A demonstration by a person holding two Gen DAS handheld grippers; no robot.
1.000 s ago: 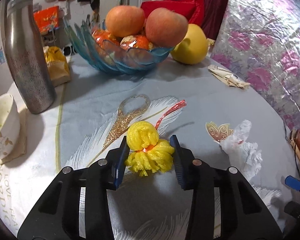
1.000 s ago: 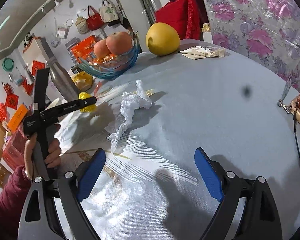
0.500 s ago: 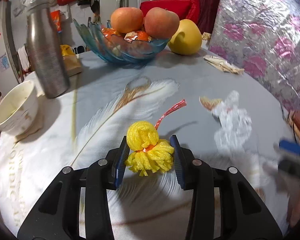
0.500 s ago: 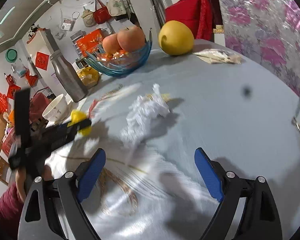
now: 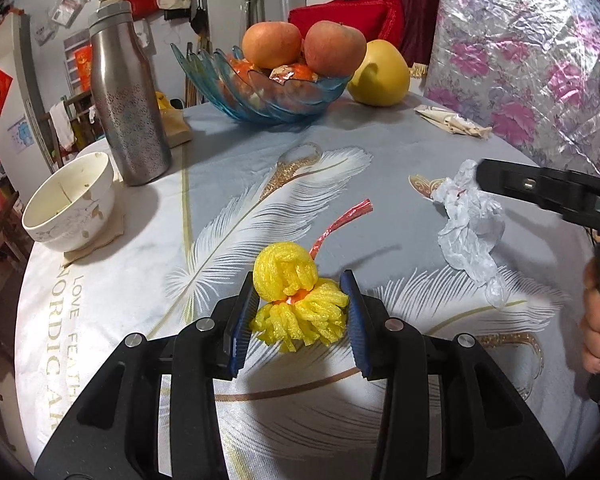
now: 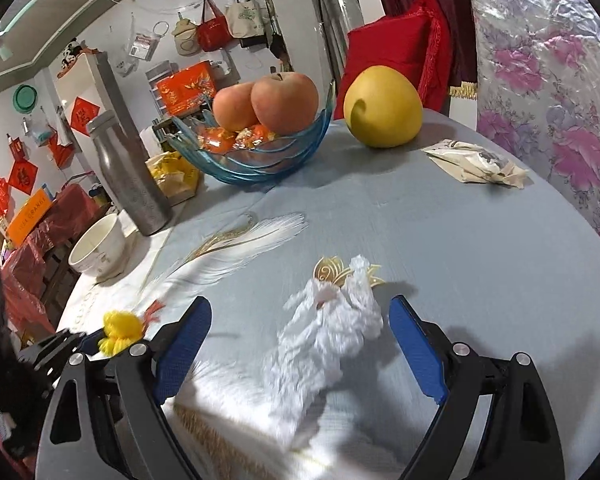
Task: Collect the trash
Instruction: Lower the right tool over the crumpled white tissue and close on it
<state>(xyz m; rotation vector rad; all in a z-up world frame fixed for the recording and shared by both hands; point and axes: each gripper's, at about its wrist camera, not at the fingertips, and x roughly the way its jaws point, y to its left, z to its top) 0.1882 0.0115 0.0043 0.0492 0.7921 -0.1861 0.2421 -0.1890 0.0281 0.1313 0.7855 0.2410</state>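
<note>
Your left claw (image 5: 298,312) pinches the yellow foam net (image 5: 296,300) at lower centre. Your right claw (image 6: 300,344) is spread around the white crumpled plastic (image 6: 328,332) on the worktop (image 6: 480,240).

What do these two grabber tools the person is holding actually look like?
Both the left gripper and the right gripper are matte black plastic frames with triangular cut-outs and silver screw heads. Their fingers carry blue ribbed pads. No cables show. A bare hand grips the right tool's black handle.
</note>
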